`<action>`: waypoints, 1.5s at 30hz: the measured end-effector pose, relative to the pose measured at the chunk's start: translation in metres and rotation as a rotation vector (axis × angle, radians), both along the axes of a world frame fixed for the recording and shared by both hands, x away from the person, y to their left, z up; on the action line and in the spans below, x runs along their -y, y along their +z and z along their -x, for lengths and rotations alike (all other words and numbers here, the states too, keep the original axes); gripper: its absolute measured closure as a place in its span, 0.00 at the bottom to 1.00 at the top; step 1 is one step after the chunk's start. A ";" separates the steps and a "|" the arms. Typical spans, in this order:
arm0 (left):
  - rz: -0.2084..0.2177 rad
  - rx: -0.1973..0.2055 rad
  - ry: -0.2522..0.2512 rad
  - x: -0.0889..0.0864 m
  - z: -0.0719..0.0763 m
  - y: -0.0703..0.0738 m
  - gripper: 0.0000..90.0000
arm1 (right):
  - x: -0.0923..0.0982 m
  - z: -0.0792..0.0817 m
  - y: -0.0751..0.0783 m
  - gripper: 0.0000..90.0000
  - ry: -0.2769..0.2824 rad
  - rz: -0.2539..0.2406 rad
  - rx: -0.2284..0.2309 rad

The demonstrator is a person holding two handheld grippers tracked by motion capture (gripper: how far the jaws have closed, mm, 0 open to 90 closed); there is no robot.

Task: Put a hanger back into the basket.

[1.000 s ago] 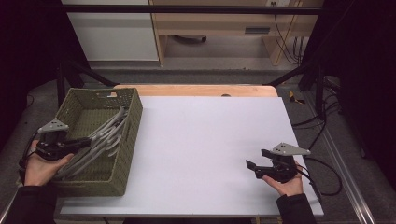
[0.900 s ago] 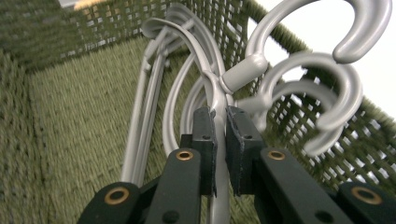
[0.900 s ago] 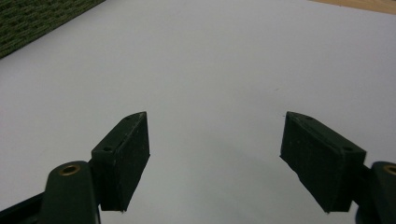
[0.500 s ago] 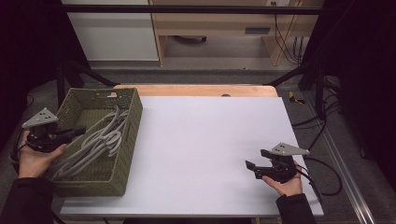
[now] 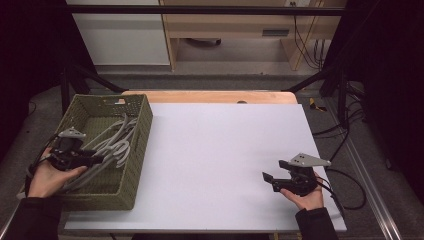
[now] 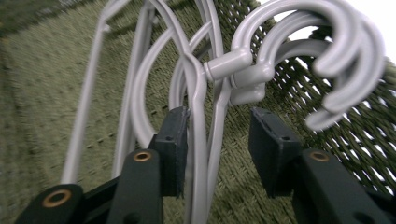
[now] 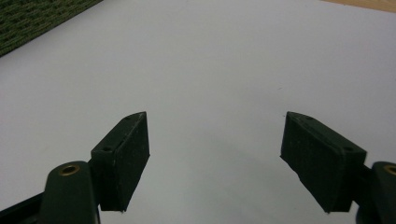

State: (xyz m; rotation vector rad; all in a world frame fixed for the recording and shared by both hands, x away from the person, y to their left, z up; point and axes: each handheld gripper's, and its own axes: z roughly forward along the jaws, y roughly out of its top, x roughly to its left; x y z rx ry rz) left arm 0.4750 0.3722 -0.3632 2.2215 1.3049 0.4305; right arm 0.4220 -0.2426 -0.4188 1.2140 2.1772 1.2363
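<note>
My left hand-held gripper (image 6: 217, 140) has just been opening; its jaws now stand apart around the stems of the grey plastic hangers (image 6: 205, 154), one pad beside a stem, the other clear. The high view places those hangers (image 5: 107, 147) in the green woven basket (image 5: 131, 186) at the bench's (image 5: 220, 150) left edge. My right hand-held gripper (image 7: 215, 158) gapes wide over bare bench.
</note>
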 end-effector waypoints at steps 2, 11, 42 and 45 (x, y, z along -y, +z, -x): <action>-0.016 -0.003 0.029 -0.001 -0.004 0.000 0.84 | 0.001 0.000 0.000 0.27 -0.002 0.004 -0.002; 0.042 0.070 -0.009 -0.010 -0.002 0.004 0.92 | 0.002 0.000 0.001 0.27 0.000 0.001 0.004; 0.172 0.186 -0.034 -0.019 0.004 -0.009 1.00 | 0.001 0.000 0.000 0.27 0.003 0.005 -0.003; 0.204 0.175 -0.021 -0.019 0.002 -0.011 1.00 | 0.002 0.000 0.001 0.27 0.004 0.001 0.005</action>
